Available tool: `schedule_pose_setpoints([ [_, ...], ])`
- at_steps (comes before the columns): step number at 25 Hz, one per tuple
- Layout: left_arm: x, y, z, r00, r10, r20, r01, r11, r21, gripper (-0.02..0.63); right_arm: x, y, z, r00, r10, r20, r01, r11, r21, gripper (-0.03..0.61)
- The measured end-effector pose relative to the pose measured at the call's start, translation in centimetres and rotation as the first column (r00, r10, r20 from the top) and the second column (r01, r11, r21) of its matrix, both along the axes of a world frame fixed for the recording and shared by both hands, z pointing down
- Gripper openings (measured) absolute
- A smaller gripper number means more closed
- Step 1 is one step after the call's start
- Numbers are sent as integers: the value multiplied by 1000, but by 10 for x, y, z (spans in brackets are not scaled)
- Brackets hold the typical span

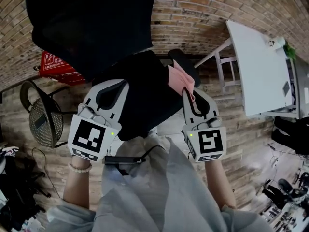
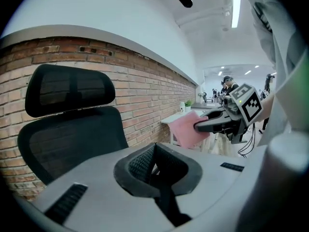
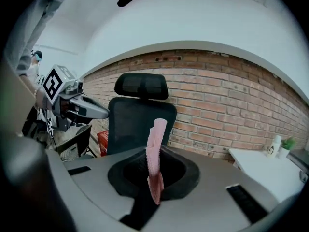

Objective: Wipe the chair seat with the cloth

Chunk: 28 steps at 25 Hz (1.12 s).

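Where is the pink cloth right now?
In the head view the pink cloth is right of centre, pinched in the right gripper, at the right edge of the black chair seat.

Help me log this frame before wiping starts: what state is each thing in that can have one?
left tongs: shut, nothing between them.
right tongs: shut on the cloth.
cloth: pink, bunched, sticking out past the jaw tips.
chair: upright, nobody in it.
chair seat: bare; clean or dirty cannot be told.
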<state>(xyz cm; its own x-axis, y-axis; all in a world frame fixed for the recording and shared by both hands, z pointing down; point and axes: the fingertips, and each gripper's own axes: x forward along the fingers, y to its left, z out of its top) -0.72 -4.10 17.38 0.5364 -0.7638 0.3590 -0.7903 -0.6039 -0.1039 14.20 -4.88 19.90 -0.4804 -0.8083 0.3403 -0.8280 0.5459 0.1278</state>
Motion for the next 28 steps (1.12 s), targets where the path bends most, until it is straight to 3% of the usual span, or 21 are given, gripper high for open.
schedule_pose_setpoints([
  [4,-2,10,-8,1000,1,12,-1,1000,1,18,-7,7,-19,999,-33,-10,33,997,67,55],
  [18,-3,10,-36,1000,1,-4,-1,1000,25,18,-16,15,-31,1000,-12,26,12,1000,27,55],
  [28,1,7,-36,1000,5,-13,-5,1000,26,18,-26,13,-31,998,-53,30,52,998,43,54],
])
